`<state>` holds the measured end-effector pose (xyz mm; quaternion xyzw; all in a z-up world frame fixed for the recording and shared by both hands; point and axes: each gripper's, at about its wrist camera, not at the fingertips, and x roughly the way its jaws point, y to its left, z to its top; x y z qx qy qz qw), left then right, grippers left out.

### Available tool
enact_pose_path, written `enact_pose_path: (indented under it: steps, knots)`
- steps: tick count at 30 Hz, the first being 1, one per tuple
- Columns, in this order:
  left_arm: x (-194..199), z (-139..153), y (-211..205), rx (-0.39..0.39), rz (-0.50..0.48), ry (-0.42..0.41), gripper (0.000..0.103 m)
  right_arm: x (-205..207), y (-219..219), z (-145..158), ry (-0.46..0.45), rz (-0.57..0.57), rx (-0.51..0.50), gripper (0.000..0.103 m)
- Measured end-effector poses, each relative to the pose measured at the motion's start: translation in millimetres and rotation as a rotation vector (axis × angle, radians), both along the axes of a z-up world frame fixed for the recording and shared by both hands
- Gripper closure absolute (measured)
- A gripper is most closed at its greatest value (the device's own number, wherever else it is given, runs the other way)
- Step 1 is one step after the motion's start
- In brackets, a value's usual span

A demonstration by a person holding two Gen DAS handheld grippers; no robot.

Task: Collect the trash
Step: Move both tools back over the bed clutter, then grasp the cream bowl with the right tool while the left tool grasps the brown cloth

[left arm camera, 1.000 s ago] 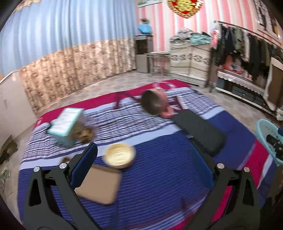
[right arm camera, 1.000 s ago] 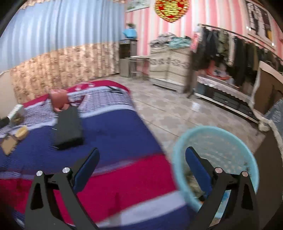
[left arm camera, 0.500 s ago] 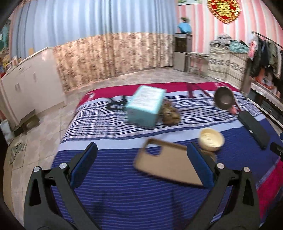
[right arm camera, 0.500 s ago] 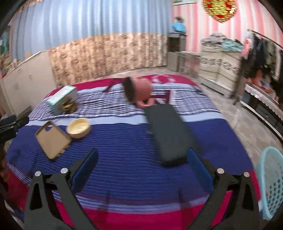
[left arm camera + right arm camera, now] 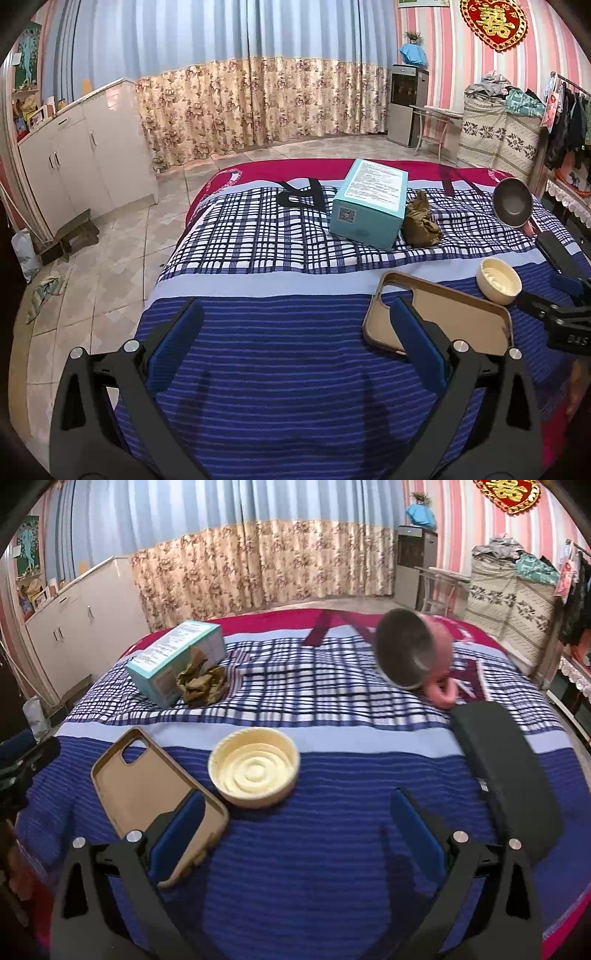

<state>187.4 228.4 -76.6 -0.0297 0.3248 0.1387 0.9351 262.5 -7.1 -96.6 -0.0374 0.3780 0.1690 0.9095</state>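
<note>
Left gripper [image 5: 295, 339] and right gripper [image 5: 297, 823]: jaws wide apart, holding nothing, above the striped bedspread [image 5: 332, 867]. Crumpled brown paper wad [image 5: 201, 685] lies at 11 o'clock of the right gripper, touching the teal cardboard box [image 5: 173, 657].

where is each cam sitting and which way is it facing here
Left wrist: on the left tool, above the bed's near edge, facing the teal box; own open blue fingers show, right tool at right.
Right wrist: on the right tool, facing the cream bowl and tipped pink mug; own open fingers show.
Shared: box, crumpled brown paper, phone case, bowl, mug.
</note>
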Motion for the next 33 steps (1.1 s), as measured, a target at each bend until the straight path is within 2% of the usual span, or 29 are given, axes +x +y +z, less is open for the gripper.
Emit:
enact_pose_path:
  steps: [3,4,5,6,7,8,11,14,18,21,22,25,27,33]
  knots:
    - [3.1,-2.1,0.6,-0.004,0.0,0.007,0.005,6.7,12.4,-2.6,-0.001,0.015,-0.022,0.006]
    - [4.8,-2.7,0.4,-0.005,0.0,0.01,0.006,9.0,16.2,-3.4,0.001,0.022,-0.029,0.01]
    - [6.3,-3.0,-0.4,-0.003,0.0,0.012,0.006,11.2,19.7,-4.3,0.006,0.033,-0.03,0.023]
    - [6.8,-2.9,-0.8,0.0,0.0,0.013,0.006,12.6,21.1,-4.3,0.018,0.046,-0.027,0.03]
    - [8.4,-2.7,-2.1,0.002,-0.003,0.014,0.006,14.6,23.2,-5.7,0.034,0.063,-0.018,0.041]
    - [10.1,-1.8,-4.1,0.004,-0.006,0.015,0.006,15.5,24.4,-6.4,0.043,0.077,-0.008,0.044]
    - [16.7,2.3,-9.1,-0.014,-0.019,0.017,0.006,12.2,22.4,-4.3,0.022,0.09,0.006,0.044]
    - [25.5,7.5,-17.6,-0.042,-0.028,0.012,0.006,1.3,9.9,5.5,-0.047,0.066,-0.007,0.044]
    - [40.7,11.4,-39.7,-0.072,-0.066,0.001,0.006,-14.4,-20.5,18.2,-0.11,0.027,-0.056,0.044]
    - [55.3,12.3,-61.2,-0.078,-0.085,0.007,0.006,-20.8,-49.4,25.5,-0.125,-0.019,-0.047,0.044]
    - [59.5,11.6,-66.2,-0.081,-0.089,0.012,0.007,-22.2,-57.9,28.1,-0.126,-0.036,-0.036,0.044]
    - [76.6,9.2,-85.7,-0.092,-0.125,0.032,0.023,-25.2,-82.5,35.2,-0.129,-0.082,0.0,0.044]
    - [86.4,6.5,-95.3,-0.081,-0.141,0.048,0.031,-25.5,-93.6,37.0,-0.132,-0.103,0.023,0.044]
    - [118.5,-7.9,-121.1,0.037,-0.146,0.102,0.032,-23.2,-106.0,32.7,-0.148,-0.131,0.036,0.044]
